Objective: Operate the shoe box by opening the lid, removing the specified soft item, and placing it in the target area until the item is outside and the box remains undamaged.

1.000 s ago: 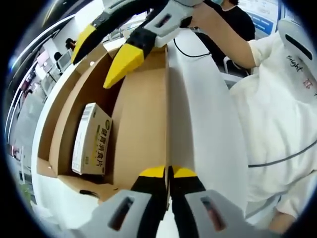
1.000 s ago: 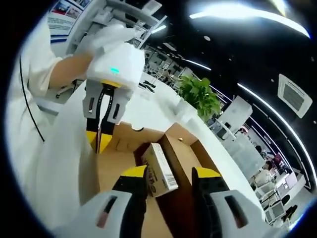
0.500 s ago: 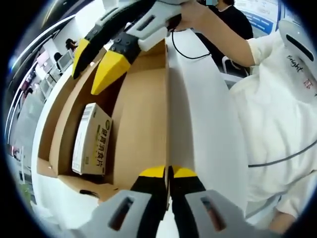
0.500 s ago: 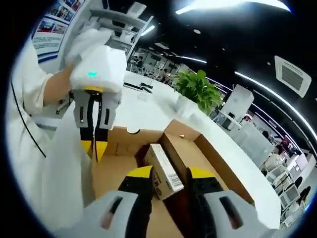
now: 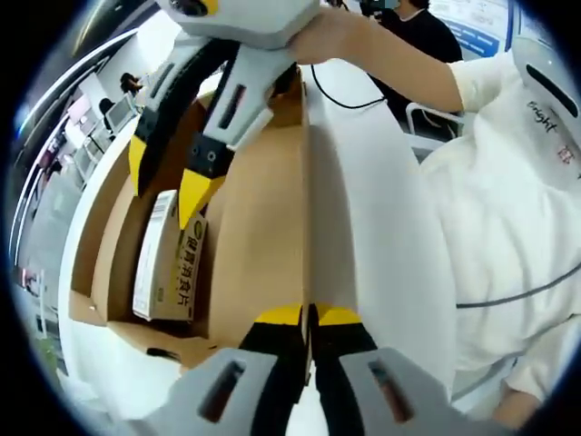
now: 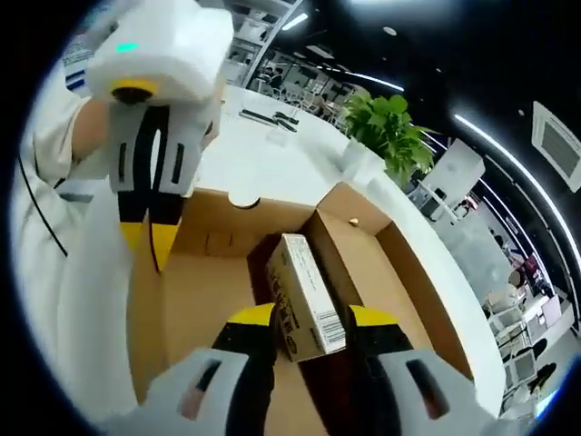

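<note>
An open cardboard shoe box (image 5: 118, 209) (image 6: 363, 245) lies on a white table. Its lid (image 5: 263, 200) stands raised, brown inside and white outside. My left gripper (image 5: 309, 313) (image 6: 150, 241) is shut on the lid's edge. Inside the box lies a small white and olive carton (image 5: 168, 259) (image 6: 304, 295) with a barcode. My right gripper (image 5: 168, 182) (image 6: 313, 316) is open inside the box, its yellow tips on either side of the carton's near end. Whether the tips touch the carton I cannot tell.
A person in white clothing (image 5: 508, 209) stands close on the lid's outer side. A potted plant (image 6: 390, 127) and a few dark items (image 6: 272, 118) sit on the white table (image 6: 272, 177) beyond the box. Office desks lie further off.
My right gripper has come down from above the box rim into the box, close over the carton. My left gripper has kept its hold on the lid.
</note>
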Available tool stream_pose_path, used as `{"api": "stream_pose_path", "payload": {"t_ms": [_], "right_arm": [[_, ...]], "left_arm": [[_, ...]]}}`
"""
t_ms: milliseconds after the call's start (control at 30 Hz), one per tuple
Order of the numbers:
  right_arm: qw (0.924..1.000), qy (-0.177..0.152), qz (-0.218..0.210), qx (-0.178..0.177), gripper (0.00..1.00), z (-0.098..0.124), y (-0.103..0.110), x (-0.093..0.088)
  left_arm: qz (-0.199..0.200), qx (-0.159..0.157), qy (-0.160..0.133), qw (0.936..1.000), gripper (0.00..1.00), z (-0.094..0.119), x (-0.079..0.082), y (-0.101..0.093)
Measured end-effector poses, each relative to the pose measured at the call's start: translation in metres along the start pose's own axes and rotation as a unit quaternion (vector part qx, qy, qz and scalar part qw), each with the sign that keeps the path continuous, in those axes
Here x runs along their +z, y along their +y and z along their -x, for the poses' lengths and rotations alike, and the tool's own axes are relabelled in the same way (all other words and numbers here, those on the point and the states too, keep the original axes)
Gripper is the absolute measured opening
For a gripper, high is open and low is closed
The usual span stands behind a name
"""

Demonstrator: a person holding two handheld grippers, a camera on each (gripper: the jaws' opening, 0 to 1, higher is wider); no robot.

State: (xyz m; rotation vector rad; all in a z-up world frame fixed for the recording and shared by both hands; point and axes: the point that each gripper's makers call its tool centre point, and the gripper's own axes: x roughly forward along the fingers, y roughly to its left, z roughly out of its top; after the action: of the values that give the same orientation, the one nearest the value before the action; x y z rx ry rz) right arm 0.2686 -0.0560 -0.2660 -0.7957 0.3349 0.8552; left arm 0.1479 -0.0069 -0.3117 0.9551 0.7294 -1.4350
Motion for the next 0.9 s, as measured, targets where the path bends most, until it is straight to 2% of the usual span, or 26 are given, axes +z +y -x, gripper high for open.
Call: {"api": "stream_pose_path", "payload": {"t_ms": [233,333,400,467,500,533,600,733,900], "right_arm": [[0.9997,0.024,0.009,0.003,0.28,-0.005,0.002,-0.01],[0.9997,0.015,0.012,0.018,0.31,-0.006,0.008,-0.009],[0.999,0.026,0.028,0.022,0.32,-0.009,0.009,-0.014],[0.9987,0.038,0.019,0.029,0.3,-0.013,0.008,-0.02],[0.9997,0.016,-0.006,0.017,0.29,-0.015,0.002,-0.016],[0.9992,0.018,-0.029,0.021,0.27,-0.014,0.002,-0.017],[0.9985,0.012,-0.047,0.024,0.26,-0.012,0.002,-0.017],[0.9995,0.008,-0.019,0.024,0.26,-0.006,0.008,-0.021],[0.9991,0.017,-0.027,0.028,0.22,0.002,0.008,-0.023]], "left_arm": [[-0.001,0.003,-0.001,1.0,0.02,0.0,0.0,0.0],[-0.001,0.003,0.0,1.0,0.02,0.0,0.0,0.0],[0.0,0.001,0.0,1.0,0.02,0.0,0.0,0.001],[0.0,0.001,0.0,1.0,0.02,0.0,-0.001,0.001],[-0.001,0.001,-0.001,1.0,0.02,0.0,0.0,0.002],[0.003,0.0,-0.002,1.0,0.02,0.0,-0.001,0.002],[0.002,0.001,-0.002,1.0,0.02,0.0,-0.001,0.004],[0.002,0.0,-0.001,1.0,0.02,0.0,-0.001,0.005],[0.002,0.001,-0.001,1.0,0.02,0.0,-0.002,0.007]]}}
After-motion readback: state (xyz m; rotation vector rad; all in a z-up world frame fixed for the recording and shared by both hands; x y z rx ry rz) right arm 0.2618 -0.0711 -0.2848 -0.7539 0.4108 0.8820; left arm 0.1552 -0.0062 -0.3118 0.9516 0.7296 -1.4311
